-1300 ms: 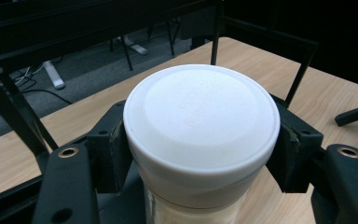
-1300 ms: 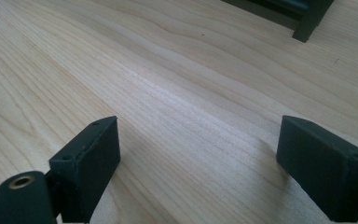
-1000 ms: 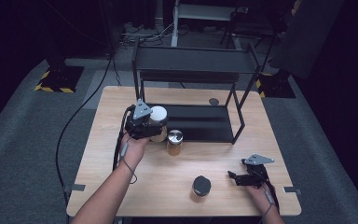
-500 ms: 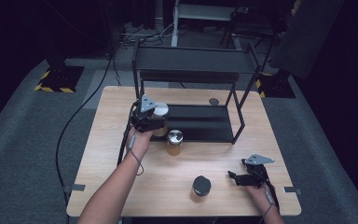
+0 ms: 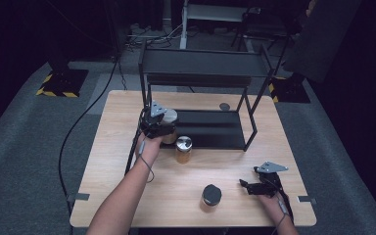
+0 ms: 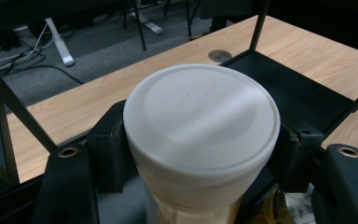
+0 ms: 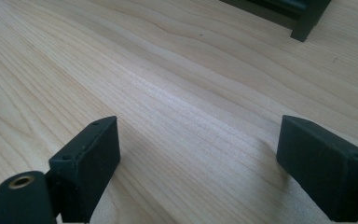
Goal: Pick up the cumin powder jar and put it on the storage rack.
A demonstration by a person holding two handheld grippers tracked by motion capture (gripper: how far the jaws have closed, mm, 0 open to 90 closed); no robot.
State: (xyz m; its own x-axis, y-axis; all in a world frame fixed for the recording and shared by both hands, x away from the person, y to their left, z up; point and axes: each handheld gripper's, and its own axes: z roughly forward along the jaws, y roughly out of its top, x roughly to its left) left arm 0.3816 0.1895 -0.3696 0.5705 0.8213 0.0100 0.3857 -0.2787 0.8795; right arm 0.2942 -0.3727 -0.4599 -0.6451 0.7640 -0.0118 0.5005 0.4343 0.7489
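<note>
High view, desk inventory. Item one: white-lidded jar, clamped between the left tongs at the front left corner of the black shelf rack, over the left end of its lower shelf. Left gripper view confirms: both black jaws press the jar just under its white lid. Item two: gold-lidded jar, upright on the desk, just in front of the rack and beside the left tongs. Item three: black-lidded jar, upright near the desk's front edge. Item four: right tongs, low on the desk's front right, jaws apart, nothing between them; black-lidded jar near, not touching. Right gripper view: bare wood between the jaws.
</note>
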